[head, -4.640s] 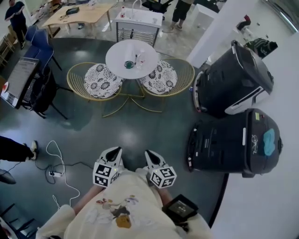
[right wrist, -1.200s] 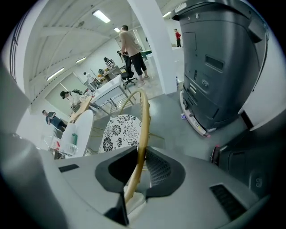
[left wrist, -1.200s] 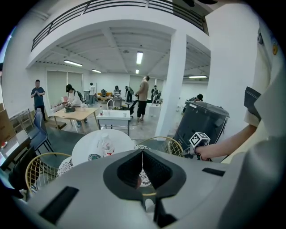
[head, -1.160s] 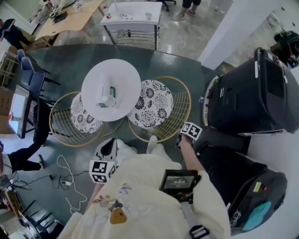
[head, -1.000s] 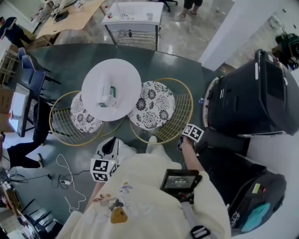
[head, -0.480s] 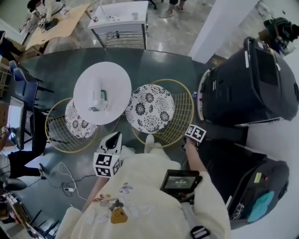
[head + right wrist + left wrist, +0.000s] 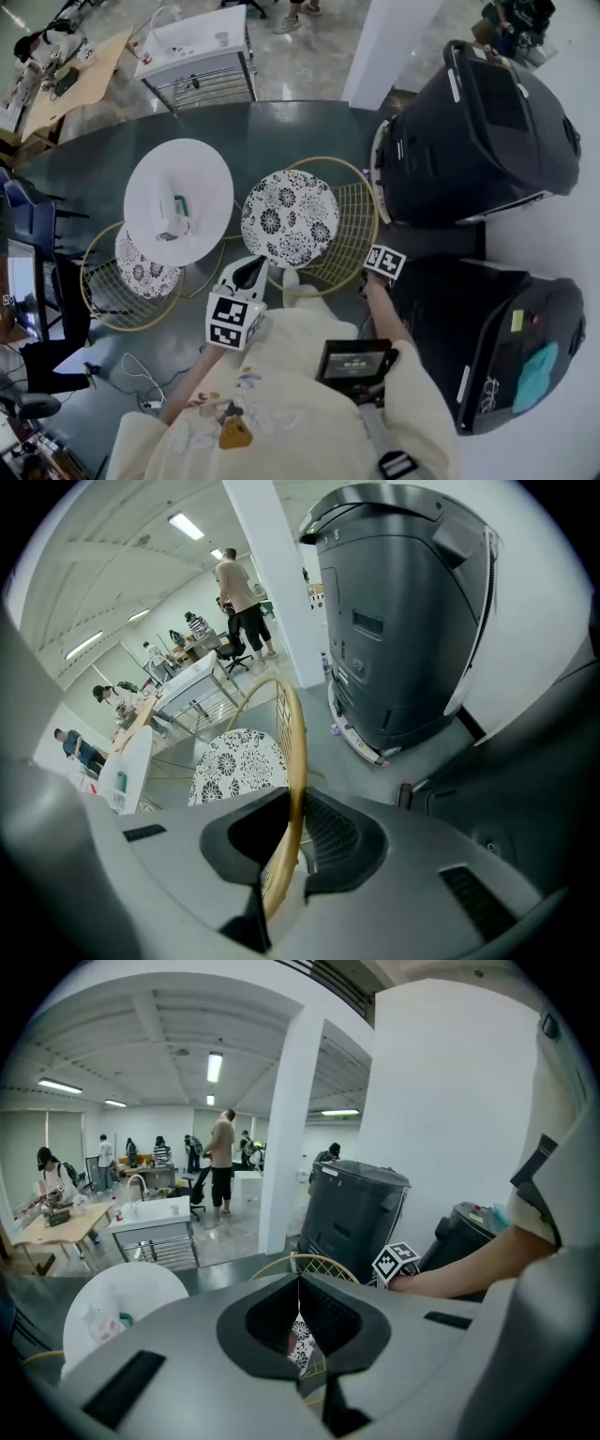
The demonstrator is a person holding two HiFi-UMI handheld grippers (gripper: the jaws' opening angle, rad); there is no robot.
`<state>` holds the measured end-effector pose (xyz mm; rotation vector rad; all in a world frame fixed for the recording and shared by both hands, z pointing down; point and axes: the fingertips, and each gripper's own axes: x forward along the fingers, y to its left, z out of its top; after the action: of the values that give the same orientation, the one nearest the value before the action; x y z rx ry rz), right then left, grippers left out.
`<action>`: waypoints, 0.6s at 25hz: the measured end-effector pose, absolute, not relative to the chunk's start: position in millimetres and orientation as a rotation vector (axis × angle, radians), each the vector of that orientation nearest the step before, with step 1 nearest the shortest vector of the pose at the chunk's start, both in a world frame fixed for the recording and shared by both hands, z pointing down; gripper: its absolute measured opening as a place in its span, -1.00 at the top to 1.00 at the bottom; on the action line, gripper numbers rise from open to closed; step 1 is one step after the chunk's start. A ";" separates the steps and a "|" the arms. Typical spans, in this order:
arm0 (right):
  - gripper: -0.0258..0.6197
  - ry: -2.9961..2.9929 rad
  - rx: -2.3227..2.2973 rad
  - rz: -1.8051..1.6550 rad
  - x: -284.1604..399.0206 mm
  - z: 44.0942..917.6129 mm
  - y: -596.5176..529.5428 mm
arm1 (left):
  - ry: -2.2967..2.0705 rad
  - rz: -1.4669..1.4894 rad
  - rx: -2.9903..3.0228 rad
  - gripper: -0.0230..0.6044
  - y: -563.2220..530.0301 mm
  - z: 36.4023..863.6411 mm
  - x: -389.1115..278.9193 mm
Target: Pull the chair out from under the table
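Note:
A gold wire chair [image 7: 361, 225] with a black-and-white patterned cushion [image 7: 289, 217] stands just right of the round white table [image 7: 178, 202]. The cushion lies beside the tabletop, not under it. My right gripper [image 7: 368, 279] is shut on the chair's gold rim at its near right side. In the right gripper view the rim [image 7: 289, 761] runs up between the pads of the right gripper [image 7: 292, 803]. My left gripper [image 7: 255, 267] hovers by the cushion's near edge. It is shut and empty [image 7: 300, 1312], pointing over the chair rim [image 7: 300, 1263].
A second matching chair [image 7: 136, 277] sits partly under the table's left side. Two large dark grey bins [image 7: 478, 122] [image 7: 497, 347] stand close on the right, against a white pillar [image 7: 394, 37]. A white sink cart [image 7: 197, 56] is beyond the table. A cable [image 7: 141, 375] lies on the floor at left.
The right chair has slid out from the table's edge, held by my right gripper. My left gripper has swung forward and right to the cushion's near edge.

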<state>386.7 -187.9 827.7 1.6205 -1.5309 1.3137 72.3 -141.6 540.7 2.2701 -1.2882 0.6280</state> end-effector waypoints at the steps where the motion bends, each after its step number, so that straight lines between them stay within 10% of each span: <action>1: 0.73 -1.524 1.632 1.319 391.1 827.6 -185.9 | -1.268 0.635 2.280 0.90 -143.0 540.9 78.8; 15: 0.73 -1.397 1.783 1.335 471.7 826.3 -149.6 | -1.067 0.671 2.415 0.90 -157.7 533.4 152.4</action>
<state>471.7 -149.6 826.3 1.7830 -1.3971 1.3354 152.4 -157.7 533.4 2.4147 -1.0675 0.6712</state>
